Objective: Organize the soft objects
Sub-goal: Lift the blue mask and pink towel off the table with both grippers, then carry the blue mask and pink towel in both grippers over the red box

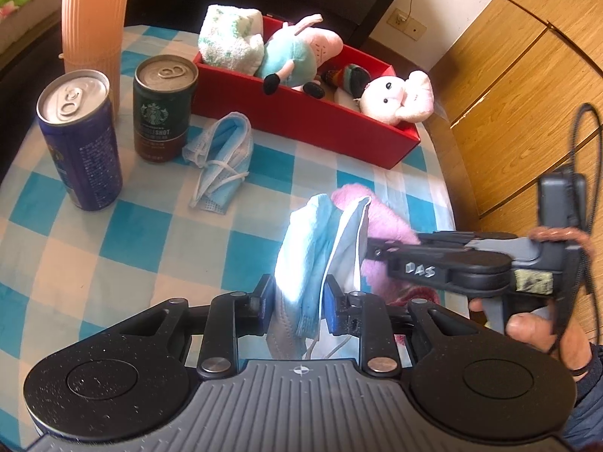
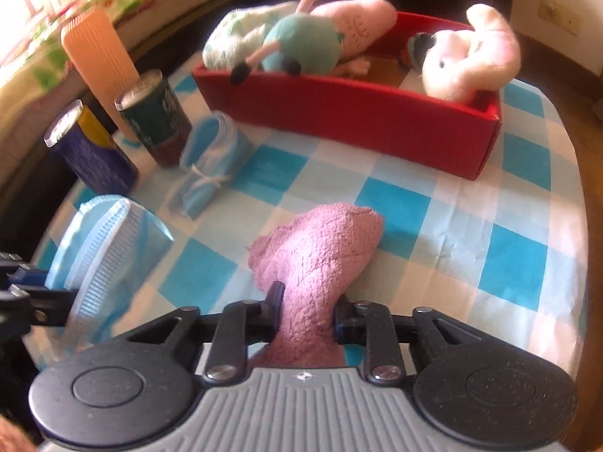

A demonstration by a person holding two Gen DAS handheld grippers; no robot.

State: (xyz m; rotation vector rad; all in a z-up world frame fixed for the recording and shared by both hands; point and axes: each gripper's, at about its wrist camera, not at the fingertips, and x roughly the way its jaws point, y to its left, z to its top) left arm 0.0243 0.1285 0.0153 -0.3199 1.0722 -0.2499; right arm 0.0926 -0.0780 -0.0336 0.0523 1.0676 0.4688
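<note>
Covering the tabletop (image 1: 94,248), a blue-checked cloth runs beside wooden cabinets (image 1: 527,56). The red box (image 1: 301,120) holds plush toys. The right tool (image 2: 306,314) clamps a pink towel (image 2: 324,248) pointing boxward; the left tool (image 1: 297,297) grips an upright face mask (image 1: 320,248).

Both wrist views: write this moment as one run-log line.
left claw: grips face mask | right claw: grips pink towel | red box: plush toys inside

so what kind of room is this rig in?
Likely a home bedroom. A floral bedspread runs along the table's far side, wooden cabinet doors stand beside it, and a checked tablecloth carries plush toys in a red box.
</note>
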